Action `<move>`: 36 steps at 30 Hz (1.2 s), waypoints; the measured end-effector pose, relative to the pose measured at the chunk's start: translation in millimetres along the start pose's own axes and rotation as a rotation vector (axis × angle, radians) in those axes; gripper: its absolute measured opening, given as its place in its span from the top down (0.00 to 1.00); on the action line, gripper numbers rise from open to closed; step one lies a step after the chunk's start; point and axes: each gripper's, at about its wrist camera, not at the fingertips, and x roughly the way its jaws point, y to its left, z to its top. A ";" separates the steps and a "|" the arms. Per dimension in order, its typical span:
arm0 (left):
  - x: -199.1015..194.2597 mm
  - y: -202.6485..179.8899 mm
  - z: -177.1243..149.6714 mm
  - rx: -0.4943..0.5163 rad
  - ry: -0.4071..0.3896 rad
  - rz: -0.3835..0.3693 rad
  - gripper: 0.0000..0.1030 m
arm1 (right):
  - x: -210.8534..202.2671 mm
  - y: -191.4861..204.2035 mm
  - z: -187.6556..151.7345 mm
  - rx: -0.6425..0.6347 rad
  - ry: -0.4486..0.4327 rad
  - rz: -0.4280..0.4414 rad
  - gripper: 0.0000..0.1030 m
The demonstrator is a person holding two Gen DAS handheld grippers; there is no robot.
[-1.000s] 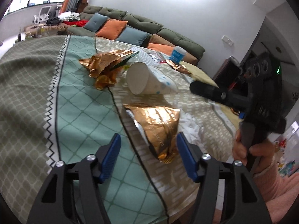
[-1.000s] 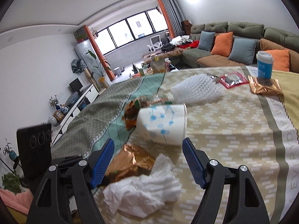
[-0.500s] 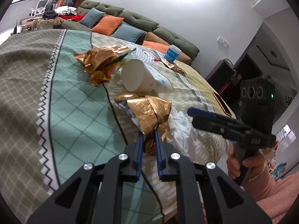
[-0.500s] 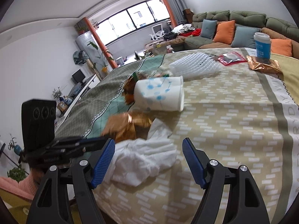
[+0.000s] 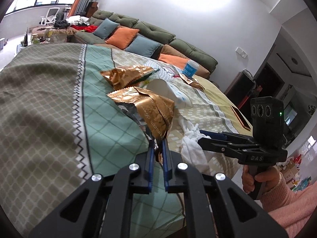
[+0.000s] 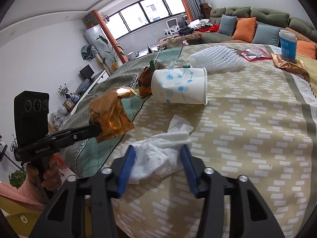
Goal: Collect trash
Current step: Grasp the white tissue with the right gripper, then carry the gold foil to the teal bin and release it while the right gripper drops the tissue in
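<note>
My left gripper (image 5: 157,144) is shut on the lower end of a gold foil wrapper (image 5: 152,107), held just above the tablecloth. In the right wrist view the wrapper (image 6: 111,117) hangs off the left gripper (image 6: 97,129) at the left. My right gripper (image 6: 158,158) sits low over a crumpled white tissue (image 6: 162,148) near the table's front edge. Its jaws are closing with the tissue between them, and the blue pads reach its edges without squeezing it. A white paper cup (image 6: 178,87) with blue dots lies on its side behind.
A second crumpled gold wrapper (image 5: 126,75) lies beyond the cup. Farther back are a white foam net (image 6: 216,59), a red packet (image 6: 253,53), another gold wrapper (image 6: 289,65) and an upright blue-and-white cup (image 6: 287,43). A phone (image 5: 240,118) lies near the table's right edge.
The left jaws shut on the gold wrapper and raised it off the cloth. The right gripper dropped toward the tissue and its jaws came closer together.
</note>
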 end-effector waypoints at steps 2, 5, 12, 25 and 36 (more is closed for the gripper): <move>-4.6 2.2 1.0 -0.004 -0.010 0.011 0.91 | 0.3 2.8 0.2 -0.009 0.002 0.001 0.63; -13.5 7.0 -0.6 -0.008 -0.022 0.028 0.91 | -0.9 8.0 1.5 -0.019 -0.005 0.008 0.71; -34.6 16.7 -10.2 -0.018 -0.050 0.062 0.91 | -2.9 21.1 10.3 -0.058 -0.022 0.033 0.81; -76.1 32.7 -16.5 -0.049 -0.123 0.112 0.91 | 11.2 59.5 26.1 -0.139 -0.032 0.112 0.84; -114.3 46.9 -22.3 -0.088 -0.188 0.175 0.91 | 40.0 100.4 38.2 -0.214 -0.019 0.198 0.84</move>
